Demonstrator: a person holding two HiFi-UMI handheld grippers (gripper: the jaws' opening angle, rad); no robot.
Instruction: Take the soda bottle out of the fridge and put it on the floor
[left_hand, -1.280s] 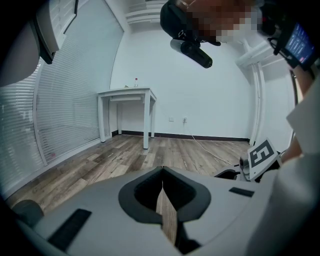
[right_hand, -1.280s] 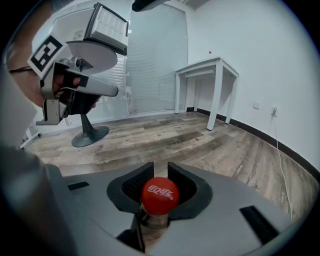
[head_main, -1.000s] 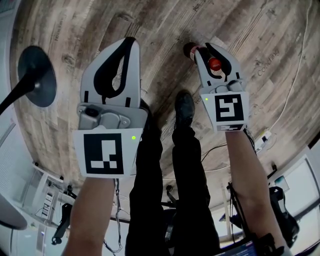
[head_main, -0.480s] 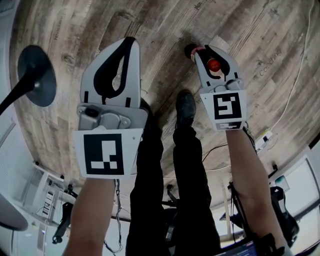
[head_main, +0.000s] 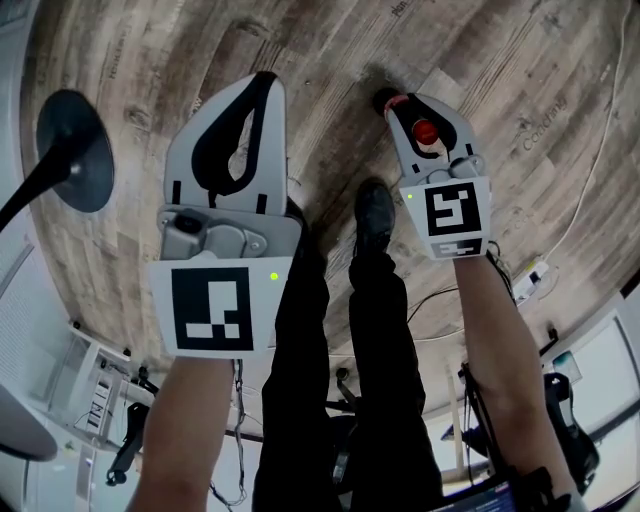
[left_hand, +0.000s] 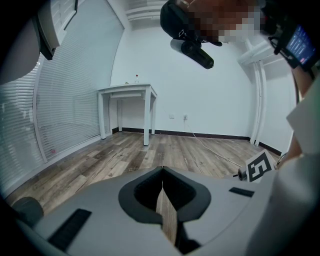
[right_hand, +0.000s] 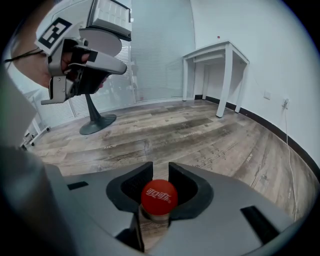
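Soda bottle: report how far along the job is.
Done: the soda bottle is out, over the wood floor; no fridge shows. In hand: the right gripper clasps its neck under the red cap, jaws just opened slightly. Remaining: stand it on the floor and let go; contact isn't clear. The left gripper is shut, empty.

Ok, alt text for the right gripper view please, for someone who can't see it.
The right gripper holds a soda bottle by the neck, red cap up, jaws just eased slightly wider, over a wood-plank floor. Beyond stand a white table by the wall and a round pedestal base; the left gripper hangs upper left.
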